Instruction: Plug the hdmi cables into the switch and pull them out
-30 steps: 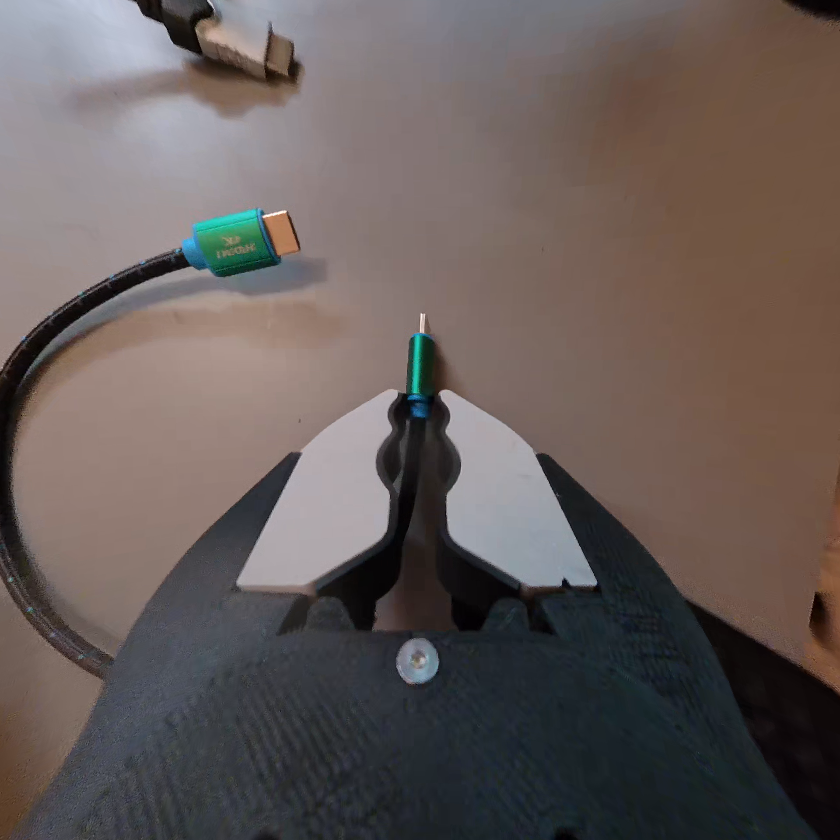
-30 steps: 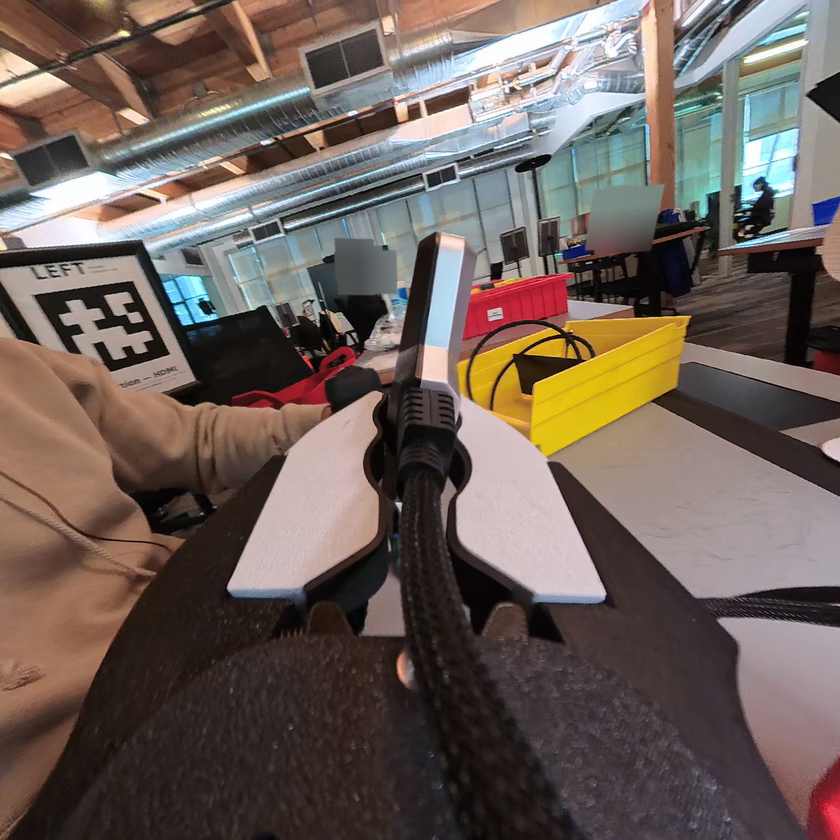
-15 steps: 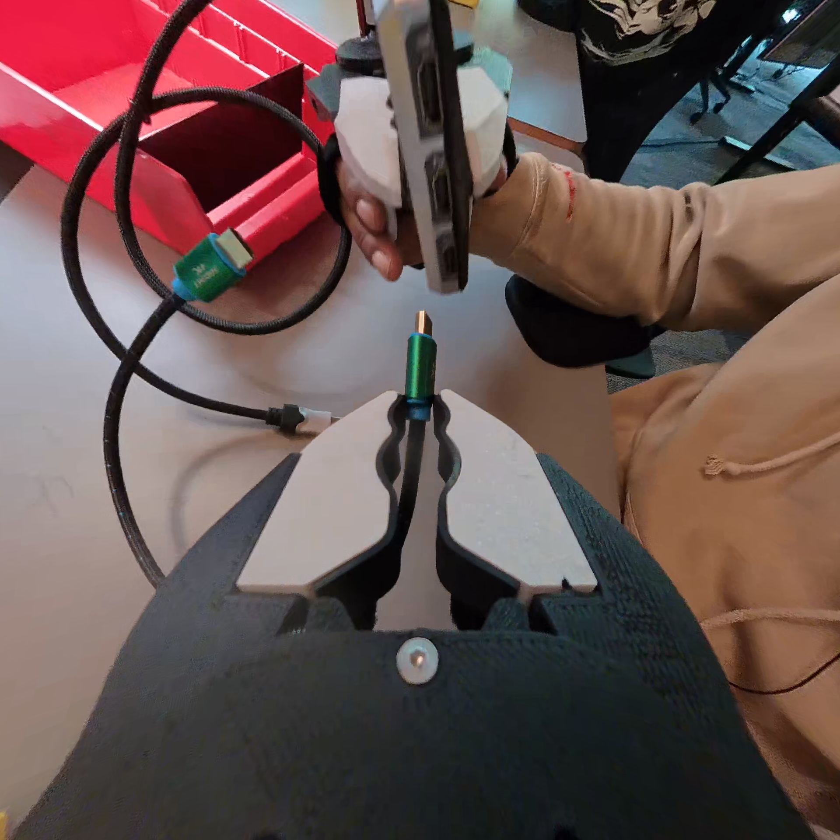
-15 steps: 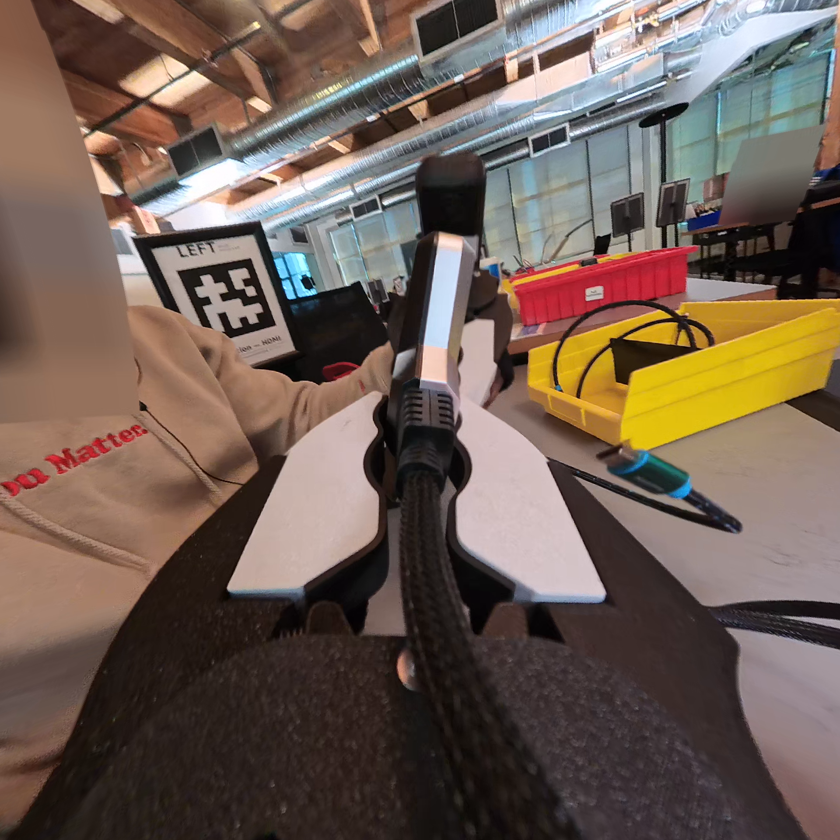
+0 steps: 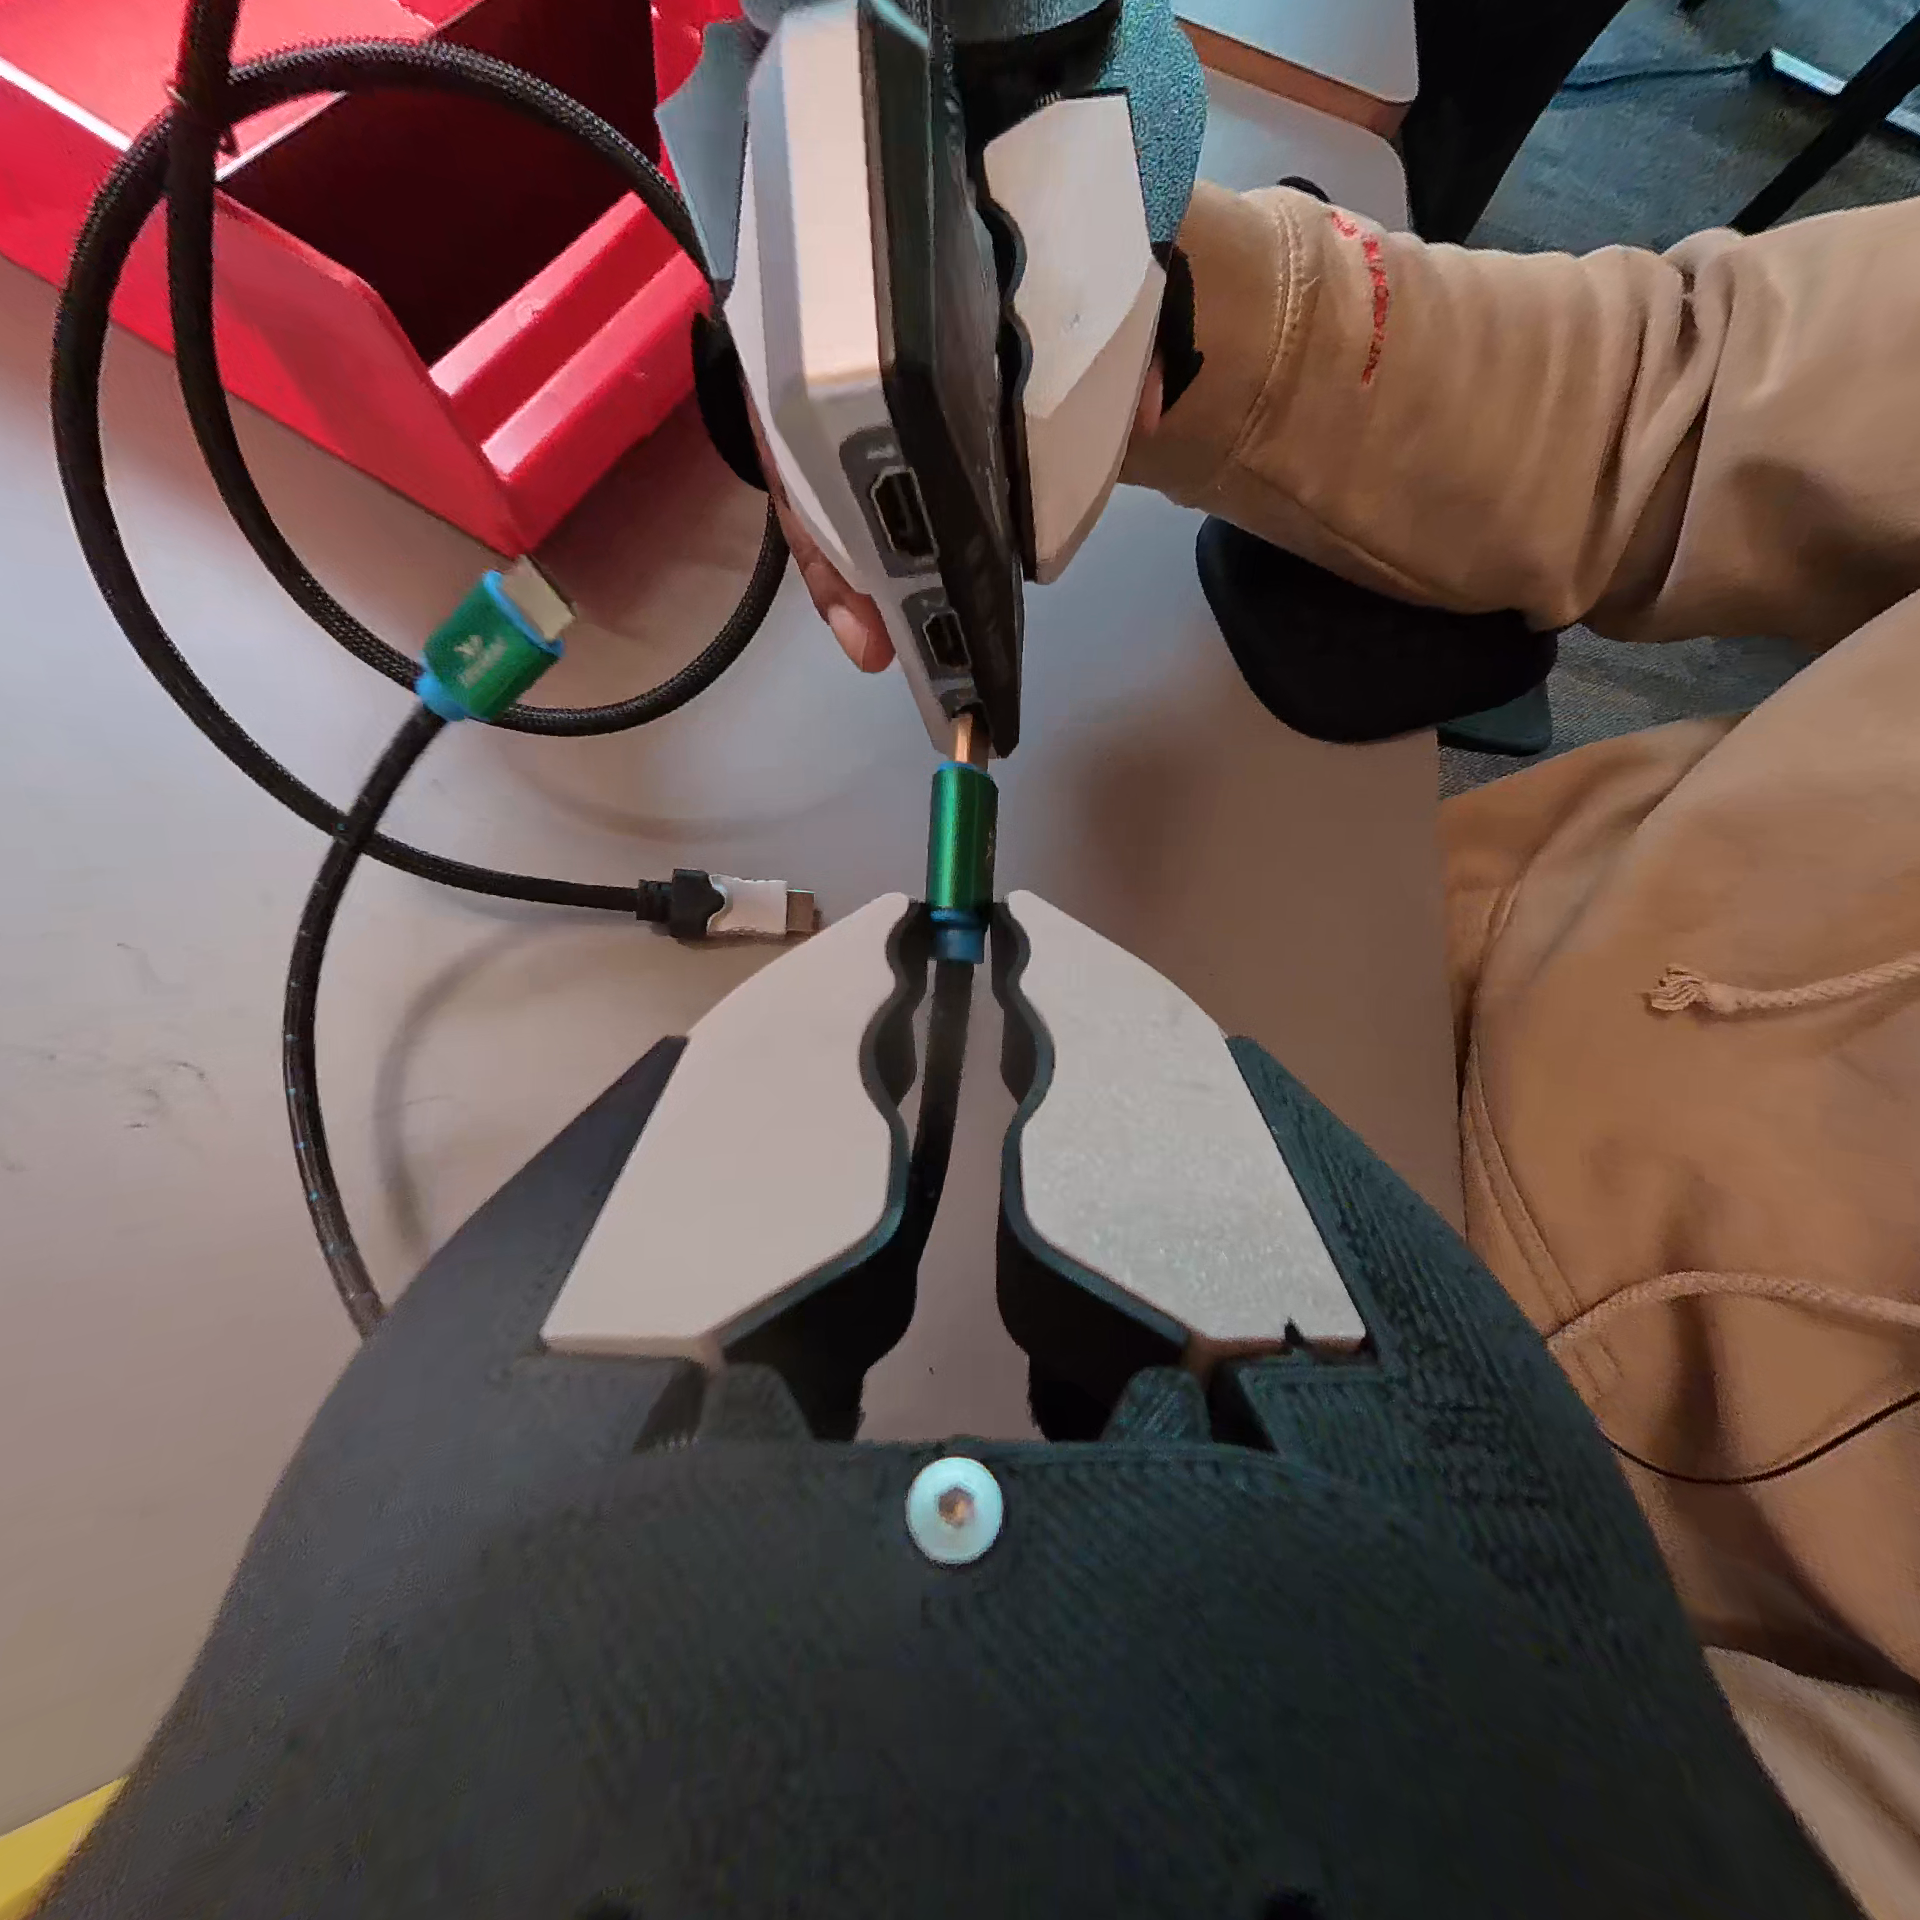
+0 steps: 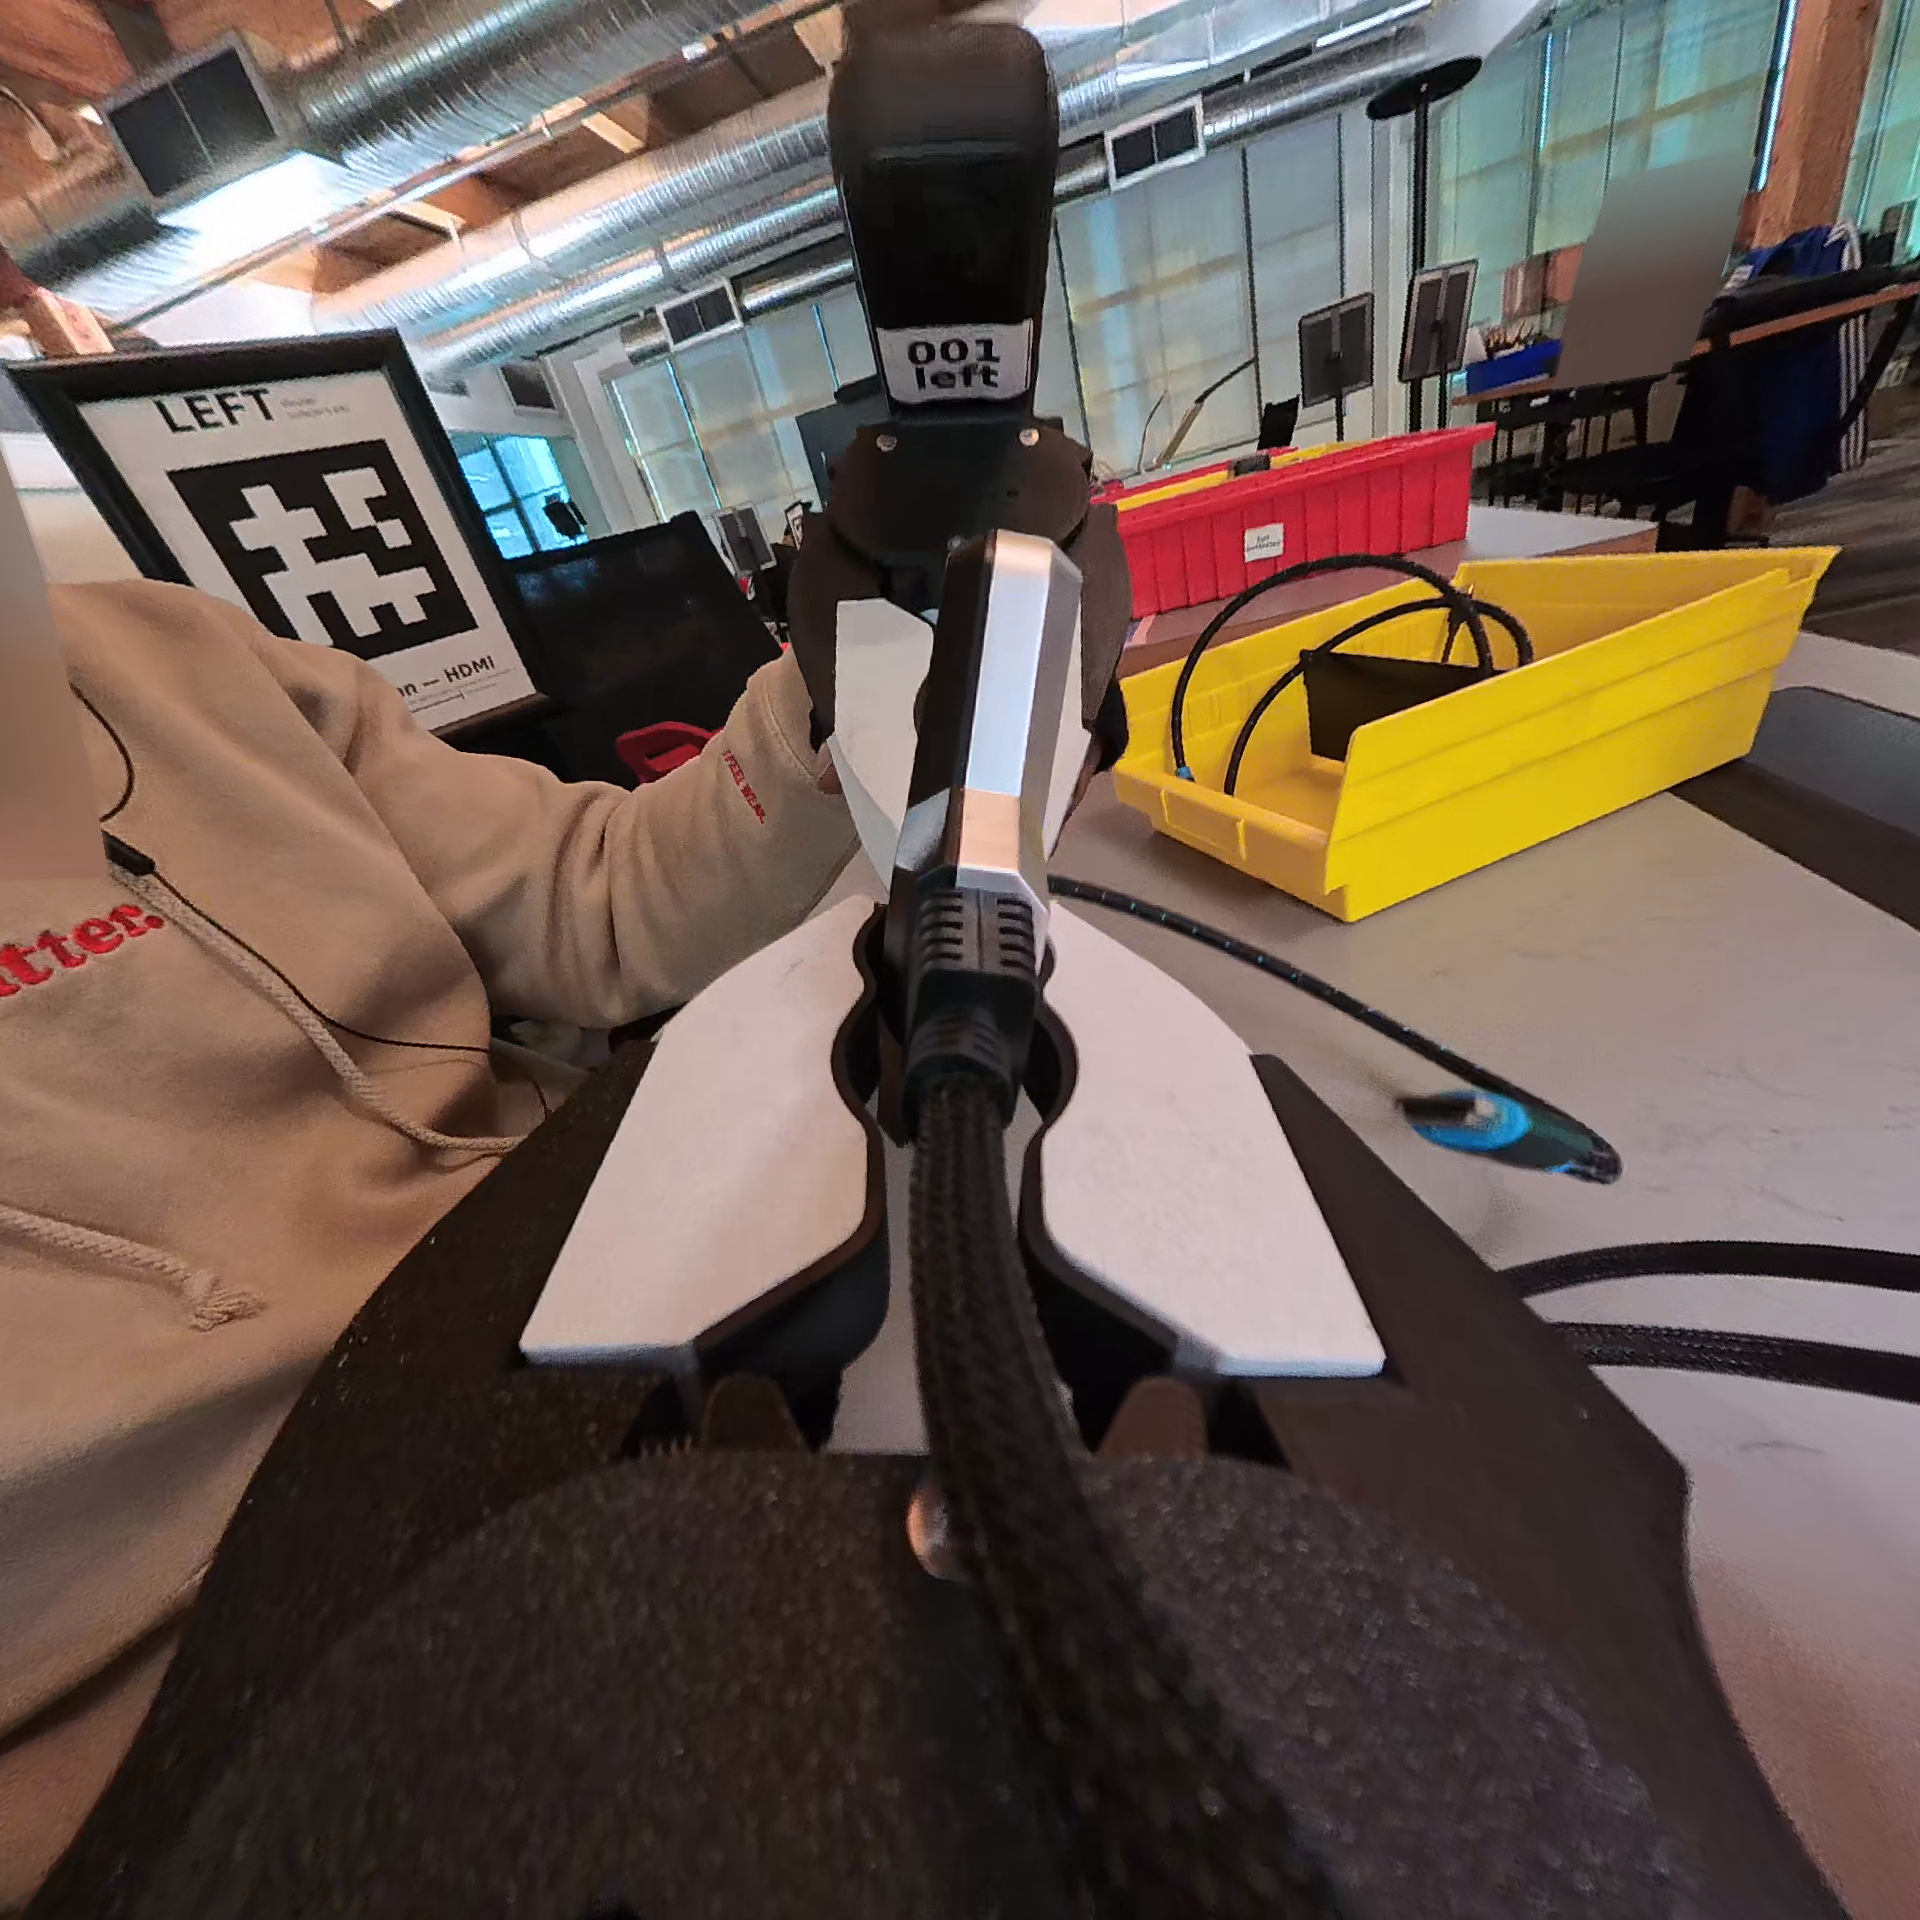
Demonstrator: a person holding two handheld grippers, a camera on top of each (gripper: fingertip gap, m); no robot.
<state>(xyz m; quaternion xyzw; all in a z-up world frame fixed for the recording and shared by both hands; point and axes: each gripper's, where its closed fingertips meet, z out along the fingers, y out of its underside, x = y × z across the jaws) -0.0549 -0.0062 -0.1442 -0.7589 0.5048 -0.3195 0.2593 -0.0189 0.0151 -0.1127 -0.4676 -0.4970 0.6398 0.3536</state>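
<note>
So the left gripper (image 5: 961, 914) is clamped on the blue collar of a green plug (image 5: 962, 836), with its black cable (image 5: 940, 1091) running back between the fingers. The plug's copper tip is right at the lowest port on the switch (image 5: 883, 343), which is a silver and black box held up off the table. How far the tip is actually in, I can't tell, since the switch's black edge covers it. Two more ports above it are open and easy to see.

The right gripper (image 6: 961, 940) is squeezed around the switch end where a thick black braided cable (image 6: 987, 1299) plugs in through a ribbed black connector (image 6: 966, 935). From its own camera the switch (image 6: 997, 707) stands edge-on, so none of the ports show there, and the green plug is fully hidden behind it. The left gripper's body is visible past it, top cut off by the frame.

On the grey table (image 5: 156, 1039) in the left view there's a second green plug (image 5: 494, 649) lying beside a red bin (image 5: 343, 301), and a silver plug (image 5: 743, 907) just left of the left gripper's fingers. The braided cable loops around and partly goes out of frame. In the right view a blurry blue-green plug (image 6: 1507, 1132) sits on the table, too smeared to make out, and a yellow bin (image 6: 1507, 769) behind it holds more cable. A tan hoodie sleeve (image 5: 1455, 384) fills the right side.
</note>
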